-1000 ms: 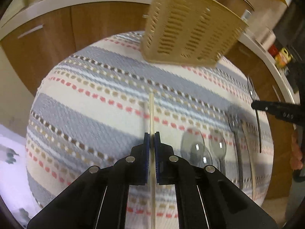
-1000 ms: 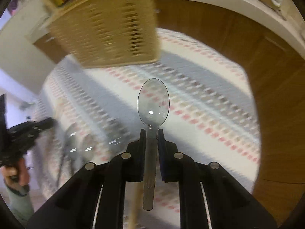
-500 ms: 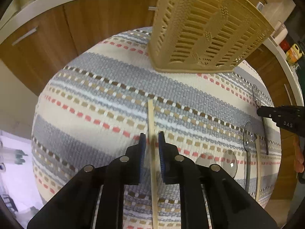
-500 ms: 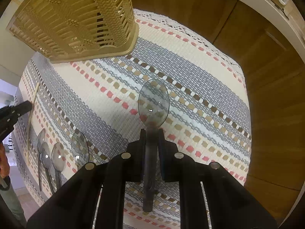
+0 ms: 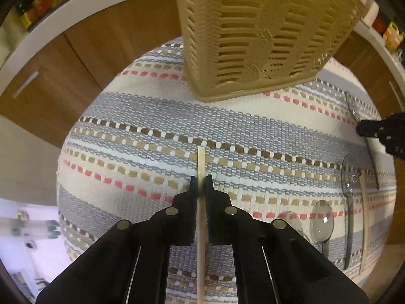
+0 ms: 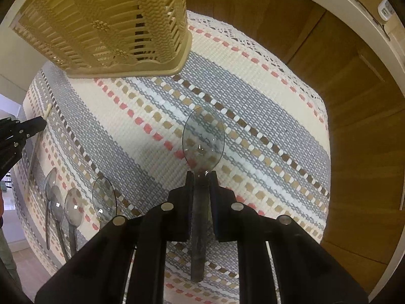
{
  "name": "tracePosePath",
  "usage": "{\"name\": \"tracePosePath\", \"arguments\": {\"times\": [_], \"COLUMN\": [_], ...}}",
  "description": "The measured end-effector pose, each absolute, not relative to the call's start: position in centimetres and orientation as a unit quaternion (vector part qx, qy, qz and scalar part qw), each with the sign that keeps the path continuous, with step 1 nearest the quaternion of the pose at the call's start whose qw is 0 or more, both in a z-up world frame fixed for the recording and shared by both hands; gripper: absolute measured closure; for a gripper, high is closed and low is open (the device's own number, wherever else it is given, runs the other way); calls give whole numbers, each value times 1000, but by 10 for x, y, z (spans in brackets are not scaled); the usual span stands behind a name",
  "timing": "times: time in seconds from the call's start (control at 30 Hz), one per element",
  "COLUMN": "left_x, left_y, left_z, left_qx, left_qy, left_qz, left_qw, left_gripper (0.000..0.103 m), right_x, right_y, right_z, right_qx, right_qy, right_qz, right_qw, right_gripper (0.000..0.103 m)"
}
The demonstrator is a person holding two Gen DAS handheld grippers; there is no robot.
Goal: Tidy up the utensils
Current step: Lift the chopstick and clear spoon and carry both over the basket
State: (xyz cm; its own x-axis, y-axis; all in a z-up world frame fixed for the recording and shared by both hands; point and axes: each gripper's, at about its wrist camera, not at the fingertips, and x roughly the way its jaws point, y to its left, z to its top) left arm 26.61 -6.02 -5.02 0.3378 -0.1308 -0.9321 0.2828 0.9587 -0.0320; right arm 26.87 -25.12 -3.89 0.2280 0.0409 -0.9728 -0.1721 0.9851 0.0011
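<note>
My left gripper point(image 5: 201, 179) is closing tight on a thin wooden stick point(image 5: 201, 159), which pokes out past the pads above the striped cloth point(image 5: 141, 116). The right gripper point(image 6: 201, 174) is shut on the dark handle of a clear plastic spoon point(image 6: 203, 139), bowl forward, also over the cloth. A beige slatted utensil basket point(image 5: 253, 38) stands just beyond both grippers and also shows as the basket point(image 6: 114, 25) at upper left. In the right wrist view the left gripper point(image 6: 38, 124) is at the left edge.
Several clear spoons point(image 6: 73, 207) lie in a row near the cloth's front edge, with another wooden stick point(image 5: 364, 215) beside them. Wooden cabinet doors point(image 6: 354, 101) and a white counter edge point(image 5: 76, 7) ring the table.
The left jaws loosened around the stick half a second ago and have closed on it again. Both grippers have moved nearer the basket, which now looms larger in both views.
</note>
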Motion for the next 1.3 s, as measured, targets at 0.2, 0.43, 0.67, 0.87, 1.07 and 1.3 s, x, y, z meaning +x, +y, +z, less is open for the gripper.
{"name": "tracePosePath", "arguments": {"times": [0.2,0.43,0.67,0.87,1.07,1.3], "left_x": [242,203,216,226,250,265], "left_y": [-30,-7,-24,-38,-42,-46], "left_z": [-16,85,155,174,167,140], "left_qx": [-20,-88,-125,-148,-162,-135], "left_qy": [485,322,175,76,27,16], "left_qz": [-161,-208,-188,-173,-136,-78], "left_qw": [859,919,958,971,977,988], "left_gripper": [100,100,100,100,100,99], "right_x": [244,219,237,270,304,321], "right_y": [-247,-238,-234,-240,-241,-241], "right_z": [-7,79,145,163,152,121], "right_qx": [-27,-11,-1,26,28,23], "right_qy": [557,427,296,216,180,172], "right_qz": [109,155,157,130,103,97], "right_qw": [823,891,942,967,978,980], "right_gripper": [93,93,93,93,93,93]}}
